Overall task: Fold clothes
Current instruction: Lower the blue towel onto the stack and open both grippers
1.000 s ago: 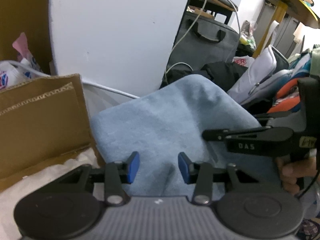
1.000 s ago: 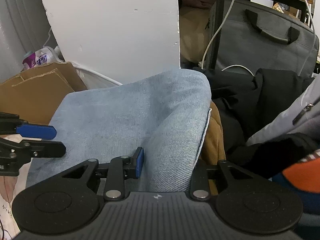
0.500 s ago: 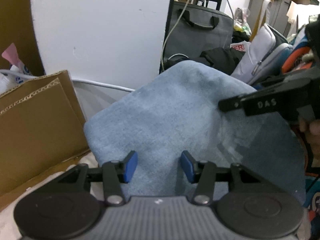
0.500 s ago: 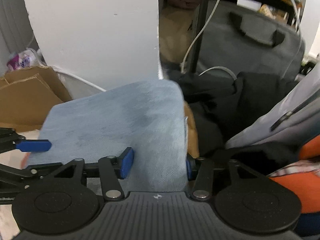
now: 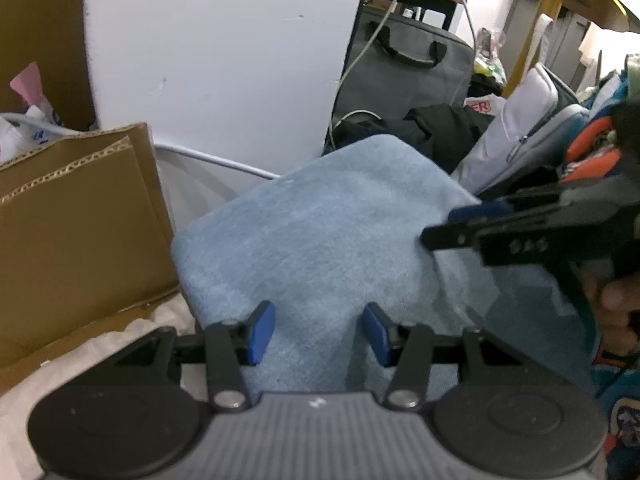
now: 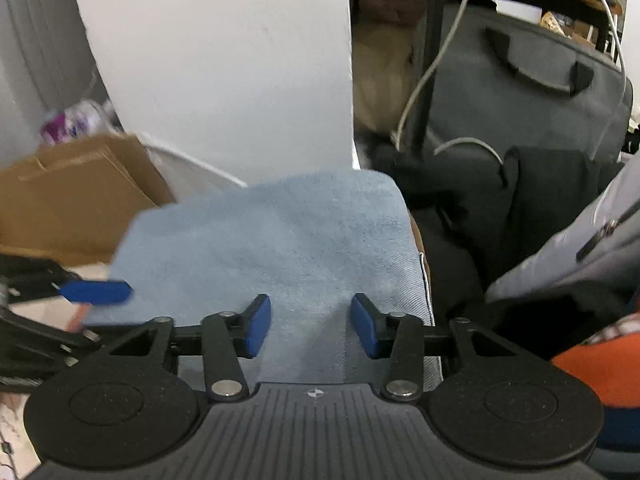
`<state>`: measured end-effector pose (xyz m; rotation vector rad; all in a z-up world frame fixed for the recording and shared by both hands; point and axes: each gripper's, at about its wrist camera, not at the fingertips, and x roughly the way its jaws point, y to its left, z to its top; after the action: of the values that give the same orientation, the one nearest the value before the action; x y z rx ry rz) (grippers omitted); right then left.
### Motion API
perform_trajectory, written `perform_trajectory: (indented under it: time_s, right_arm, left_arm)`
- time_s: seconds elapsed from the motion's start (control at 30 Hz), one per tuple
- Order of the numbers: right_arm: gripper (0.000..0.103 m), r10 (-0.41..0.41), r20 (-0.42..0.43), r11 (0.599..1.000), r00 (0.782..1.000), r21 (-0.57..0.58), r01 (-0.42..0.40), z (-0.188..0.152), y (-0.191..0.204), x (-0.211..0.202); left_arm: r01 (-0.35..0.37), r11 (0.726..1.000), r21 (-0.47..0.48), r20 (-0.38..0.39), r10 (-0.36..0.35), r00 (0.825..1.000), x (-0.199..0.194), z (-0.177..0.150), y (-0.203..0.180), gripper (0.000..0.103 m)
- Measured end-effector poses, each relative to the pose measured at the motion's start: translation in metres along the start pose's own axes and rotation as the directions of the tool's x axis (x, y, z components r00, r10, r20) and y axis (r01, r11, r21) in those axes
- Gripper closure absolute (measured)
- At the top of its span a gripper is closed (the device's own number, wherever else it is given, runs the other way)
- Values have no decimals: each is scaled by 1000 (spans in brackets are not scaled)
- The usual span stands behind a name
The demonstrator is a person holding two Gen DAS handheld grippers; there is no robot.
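A folded light-blue denim piece (image 5: 320, 240) with soft rounded corners is straddled by both tools, left tool (image 5: 318, 332) spread apart, right tool (image 6: 310, 326) just narrowed, nothing pinched.

Surface: we see a white sheet (image 5: 120, 344) at the lower left.
On it: folded blue denim (image 5: 320, 248) and a brown cardboard box (image 5: 72, 232), just beside each other.

Left gripper (image 5: 318, 333), right gripper (image 6: 311, 326) fingers parted
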<state>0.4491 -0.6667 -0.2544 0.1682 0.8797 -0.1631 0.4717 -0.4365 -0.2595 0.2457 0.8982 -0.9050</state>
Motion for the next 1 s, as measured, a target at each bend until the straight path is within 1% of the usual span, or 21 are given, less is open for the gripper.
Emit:
perform_trajectory:
  time_s: [0.1,0.17,0.2,0.23,0.3,0.33,0.43,0.5,0.53,0.6,0.67,0.77,0.8,0.87,0.9,1.0]
  right_arm:
    - [63,-21,-2,999,1000,-26,21,-6,-2,5]
    - [72,-44,2,999,999,-26,44,-6,-3,3]
    - [72,-56,5,998,998,-22,56,-5,-4,1]
    - [72,-61,22,998,998,-23,62,-3,-2,-2]
    - [71,-60,55,998,997,-31,62,2,1,-7]
    - [70,-61,59,998,996,-11,62,7,-2,-5]
    - [67,-62,65,996,996,66,58,17,-15,4]
    - [66,-61,53,990,997,129,54,20,-27,15]
    - [66,-63,62,990,996,131,55,21,-27,18]
    - [62,-68,81,989,994,133,57,23,-27,23]
    - [48,-54,103,991,993,127,41,27,-24,30]
    - [35,-51,114,992,992,122,37,34,-20,45]
    - [33,-54,109,992,993,115,41,37,-19,50]
    - [29,-62,98,996,993,77,54,45,-15,55]
    - [29,-63,102,997,993,60,57,48,-14,54]
    - [30,-52,120,998,991,34,48,51,-14,42]
  left_arm:
    - [6,1000,3,-3,-6,1000,0,1,1,50]
    - [-8,1000,-16,-9,8,1000,-1,4,0,52]
    - [-12,1000,-15,-6,12,1000,-3,7,1,54]
    - [-15,1000,-13,-4,15,1000,-5,9,3,59]
    - [-21,1000,-10,2,21,1000,-8,15,5,61]
    - [-19,1000,-16,9,19,1000,-8,18,9,62]
    - [-29,999,-44,8,30,1000,-2,28,18,62]
    - [-51,998,-37,14,51,999,2,33,21,62]
    - [-54,998,-36,14,55,998,6,35,22,62]
    - [-61,997,-36,13,62,998,13,39,24,59]
    - [-69,997,-48,16,70,997,19,44,27,58]
    - [-82,994,-72,13,83,996,22,51,29,60]
    - [-86,994,-74,13,87,996,21,52,29,62]
    - [-93,993,-73,11,94,995,16,54,27,62]
    - [-93,993,-76,8,94,996,12,54,26,62]
    - [-73,989,-129,3,74,997,-2,56,26,64]
